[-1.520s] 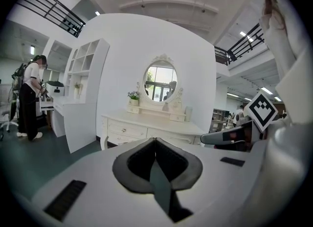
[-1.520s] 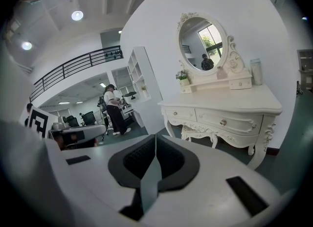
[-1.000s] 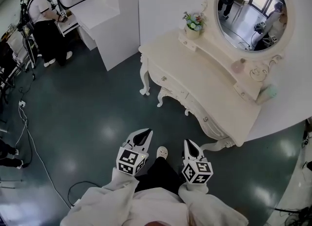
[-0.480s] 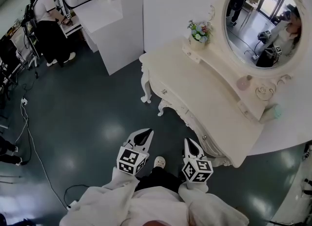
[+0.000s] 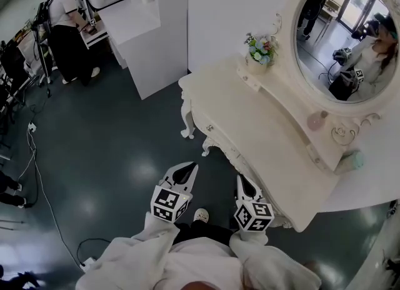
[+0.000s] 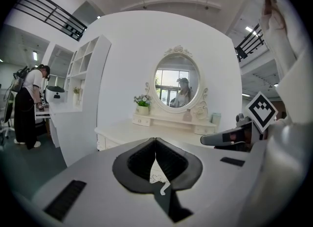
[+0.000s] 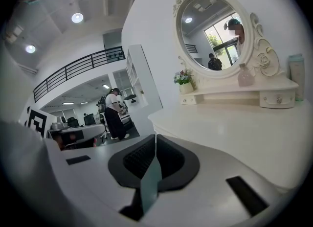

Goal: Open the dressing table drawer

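Left tool (image 5: 186, 169) and right tool (image 5: 242, 180) are sitting shut, empty, near the table (image 5: 250, 114). Spread one, then square onto what's probably the drawer knob (image 5: 209, 128).

The left gripper (image 5: 189, 168) has its jaws pressed together with nothing between them; the right gripper (image 5: 240, 180) is likewise closed and empty; both point forward and slightly down, side by side with a gap between them; the right one is near the front of the table (image 5: 250, 126), the left one farther from it; white sleeves (image 5: 140, 251) cover both forearms, held low before the torso.
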